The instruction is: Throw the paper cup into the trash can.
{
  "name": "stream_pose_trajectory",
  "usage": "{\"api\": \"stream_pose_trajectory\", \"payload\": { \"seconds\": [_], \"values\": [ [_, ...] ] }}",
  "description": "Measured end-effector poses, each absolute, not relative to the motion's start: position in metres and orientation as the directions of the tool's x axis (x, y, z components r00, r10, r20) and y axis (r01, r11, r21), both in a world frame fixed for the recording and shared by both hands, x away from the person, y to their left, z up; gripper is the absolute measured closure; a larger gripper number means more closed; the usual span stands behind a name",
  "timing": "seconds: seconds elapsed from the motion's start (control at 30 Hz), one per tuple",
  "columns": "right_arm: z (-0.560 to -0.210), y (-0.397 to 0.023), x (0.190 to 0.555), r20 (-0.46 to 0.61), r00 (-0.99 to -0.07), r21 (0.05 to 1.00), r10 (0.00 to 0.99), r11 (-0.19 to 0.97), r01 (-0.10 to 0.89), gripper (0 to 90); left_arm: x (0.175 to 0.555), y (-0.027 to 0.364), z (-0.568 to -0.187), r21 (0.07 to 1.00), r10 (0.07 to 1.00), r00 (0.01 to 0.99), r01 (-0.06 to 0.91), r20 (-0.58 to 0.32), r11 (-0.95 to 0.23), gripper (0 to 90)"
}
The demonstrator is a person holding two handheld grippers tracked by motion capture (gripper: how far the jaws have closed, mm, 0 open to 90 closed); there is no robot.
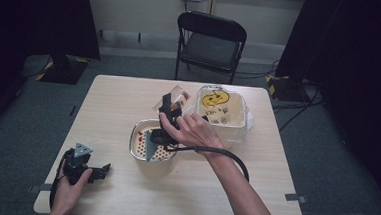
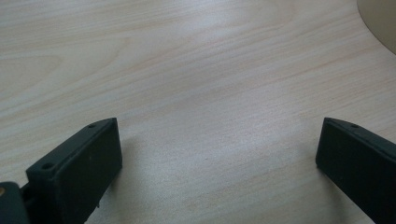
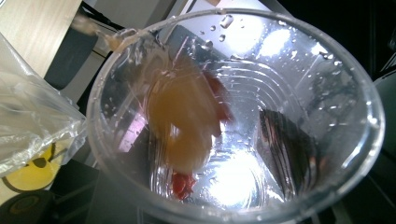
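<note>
The right tool (image 1: pixel 172 105) holds a clear plastic cup (image 1: pixel 173 96) tipped above the metal bowl (image 1: pixel 140 152). The left tool (image 1: pixel 105 170) rests wide open on the worktop (image 1: pixel 119 98).

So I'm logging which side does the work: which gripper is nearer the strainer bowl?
Right. The right gripper holds a clear cup tipped just above the strainer bowl. The left gripper rests open on the table, off to the bowl's left, nearer the person.
</note>
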State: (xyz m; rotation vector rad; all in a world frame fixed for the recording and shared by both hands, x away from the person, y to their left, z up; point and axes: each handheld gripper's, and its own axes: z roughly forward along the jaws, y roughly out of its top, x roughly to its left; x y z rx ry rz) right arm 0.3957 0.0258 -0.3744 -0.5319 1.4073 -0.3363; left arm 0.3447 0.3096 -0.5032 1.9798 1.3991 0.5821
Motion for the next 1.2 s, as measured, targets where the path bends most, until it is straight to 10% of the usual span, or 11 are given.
{"api": "stream_pose_trajectory", "payload": {
  "seconds": [0.6, 0.9, 1.2],
  "values": [
    [-0.362, 0.02, 0.396, -0.858, 0.143, -0.508, -0.493, 0.856, -0.097, 46.9, 0.345, 0.31, -0.503, 0.714, 0.941, 0.338, 0.659, -0.001, -0.236, 0.0],
    [-0.332, 0.014, 0.397, -0.985, -0.173, 0.031, 0.005, 0.988, -0.151, 46.9, 0.345, 0.31, -0.503, 0.715, 0.941, 0.337, 0.659, -0.003, -0.234, 0.0],
    [-0.311, 0.0, 0.408, -0.755, -0.479, 0.541, 0.447, 0.838, -0.071, 47.0, 0.345, 0.31, -0.503, 0.715, 0.941, 0.337, 0.659, -0.001, -0.235, 0.0]
  ]
}}
